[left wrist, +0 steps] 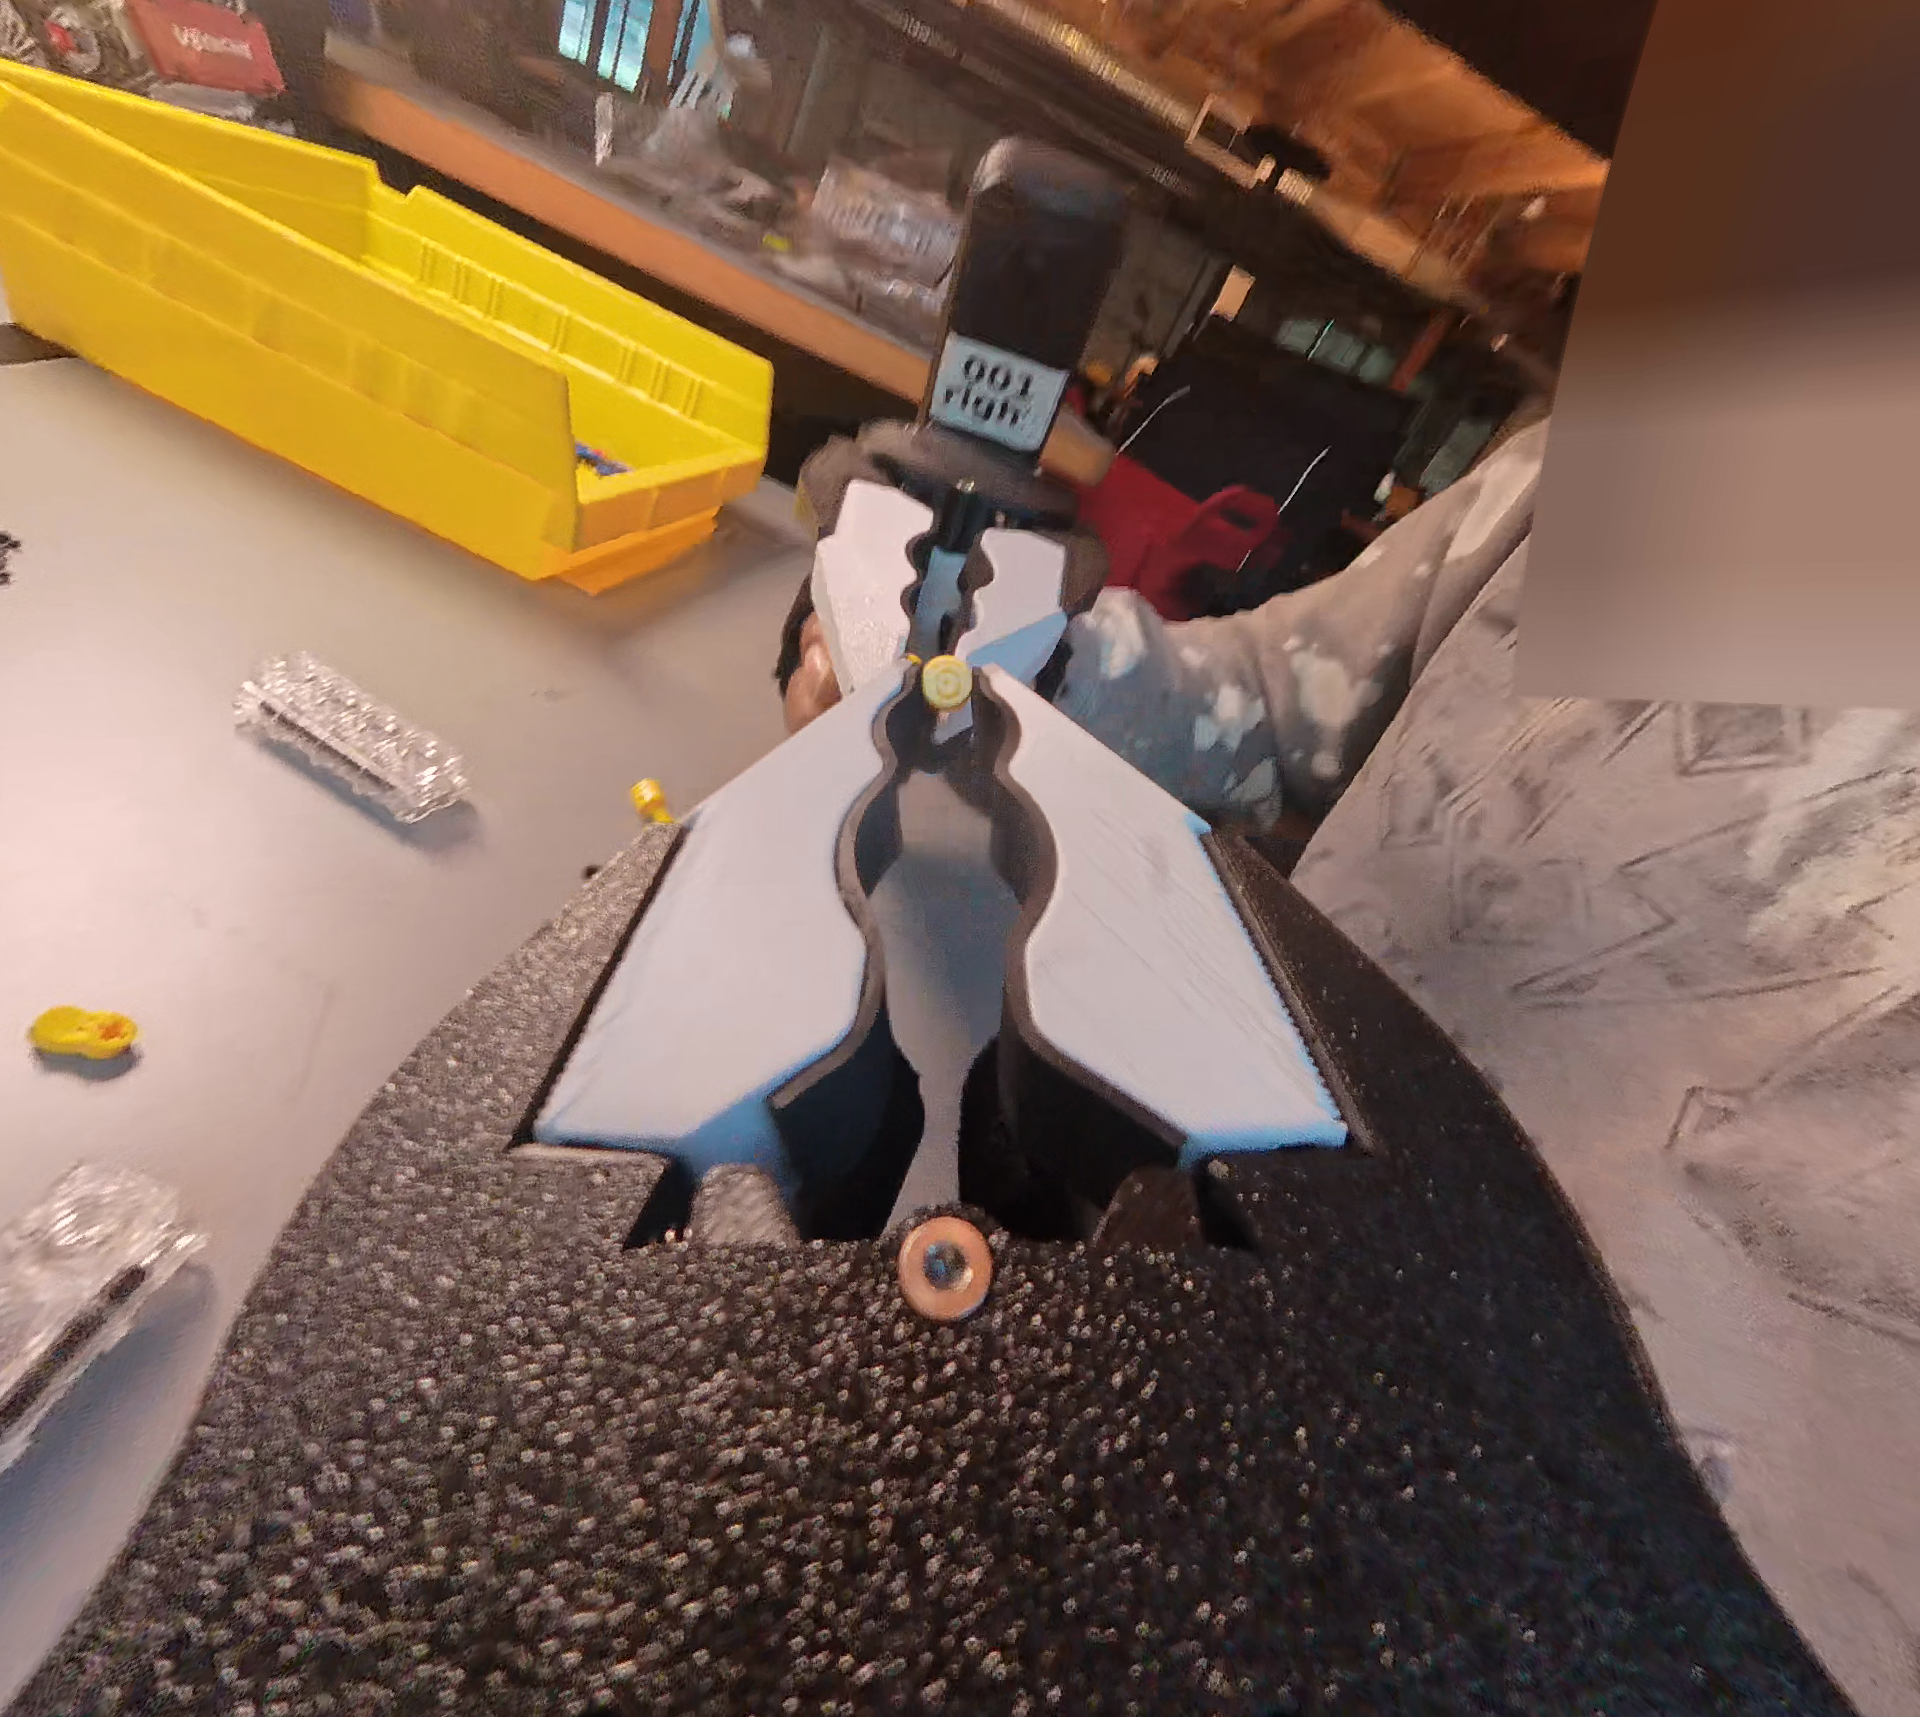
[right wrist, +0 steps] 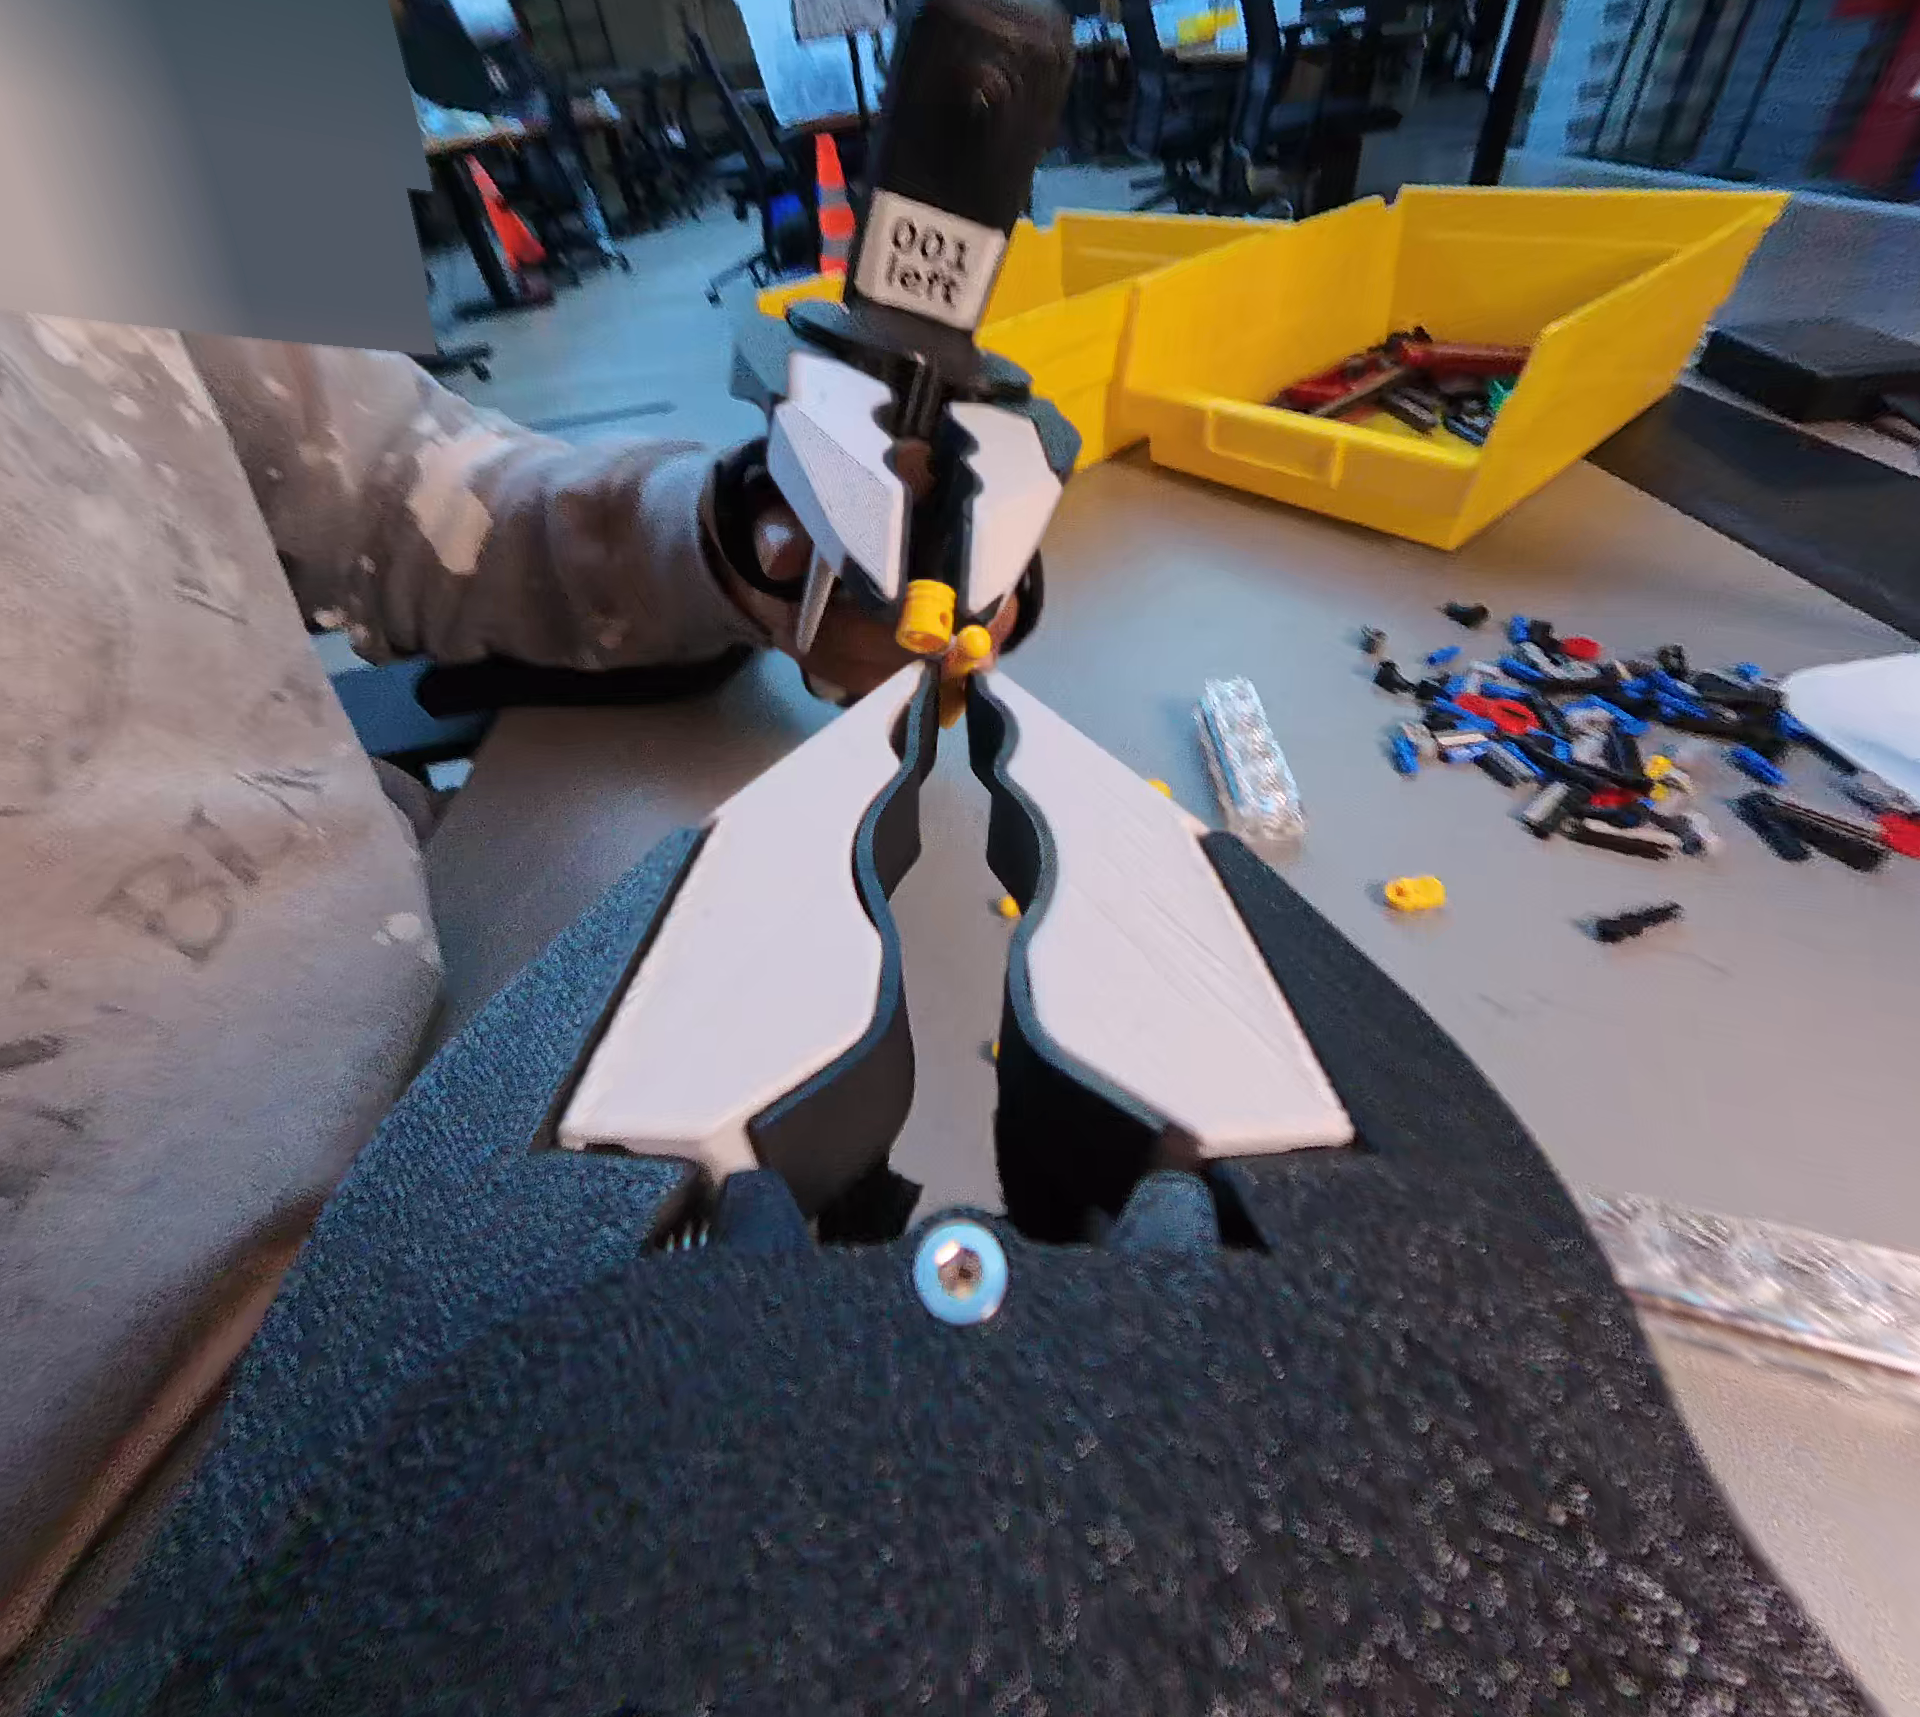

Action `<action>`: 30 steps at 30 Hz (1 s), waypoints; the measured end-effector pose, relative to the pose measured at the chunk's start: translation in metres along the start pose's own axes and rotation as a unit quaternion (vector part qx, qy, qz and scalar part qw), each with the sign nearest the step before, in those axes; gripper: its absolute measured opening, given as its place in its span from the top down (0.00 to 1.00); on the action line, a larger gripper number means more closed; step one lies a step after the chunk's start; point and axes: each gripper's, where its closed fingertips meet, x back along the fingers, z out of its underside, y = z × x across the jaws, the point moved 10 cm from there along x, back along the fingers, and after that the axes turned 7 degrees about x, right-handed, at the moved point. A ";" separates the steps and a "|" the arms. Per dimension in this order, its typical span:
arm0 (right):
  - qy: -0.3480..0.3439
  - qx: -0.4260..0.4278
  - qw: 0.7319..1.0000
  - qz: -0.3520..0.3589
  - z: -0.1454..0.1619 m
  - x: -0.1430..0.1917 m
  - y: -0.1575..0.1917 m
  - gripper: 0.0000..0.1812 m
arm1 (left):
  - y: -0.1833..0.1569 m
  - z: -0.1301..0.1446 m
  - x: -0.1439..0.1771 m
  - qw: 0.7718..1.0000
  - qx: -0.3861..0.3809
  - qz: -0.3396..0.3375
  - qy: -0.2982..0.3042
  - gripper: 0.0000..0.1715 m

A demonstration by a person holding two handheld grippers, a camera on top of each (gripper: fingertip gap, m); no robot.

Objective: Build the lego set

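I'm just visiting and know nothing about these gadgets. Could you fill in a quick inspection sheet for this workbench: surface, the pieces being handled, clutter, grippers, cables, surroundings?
Surface: grey table, held grippers raised above it.
Handled things: two small yellow pieces, one cylindrical piece at the left gripper's tips, one yellow peg at the right gripper's tips, meeting tip to tip.
Clutter: heap of small blue, black and red parts; loose yellow piece; clear wrapped packet; yellow bins, one holding mixed parts.
Grippers: left gripper shut on its piece; right gripper shut on its peg.
Cables: nothing seen.
Surroundings: workshop with desks, chairs, orange cones; a person's grey sleeve.
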 end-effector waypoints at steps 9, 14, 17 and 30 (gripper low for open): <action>0.212 0.128 0.968 0.047 0.030 -0.001 -0.004 0.97 | 0.021 0.052 -0.015 0.934 -0.102 -0.165 0.301 0.95; 0.259 0.137 0.956 0.015 0.040 -0.007 0.001 0.97 | 0.018 0.064 -0.023 0.908 -0.135 -0.173 0.358 0.94; 0.261 0.136 0.956 0.006 0.042 -0.008 0.003 0.97 | 0.015 0.060 -0.020 0.919 -0.130 -0.163 0.335 0.89; 0.234 0.134 0.963 -0.023 0.038 -0.016 0.013 0.97 | 0.009 0.039 -0.017 0.956 -0.116 -0.146 0.227 0.97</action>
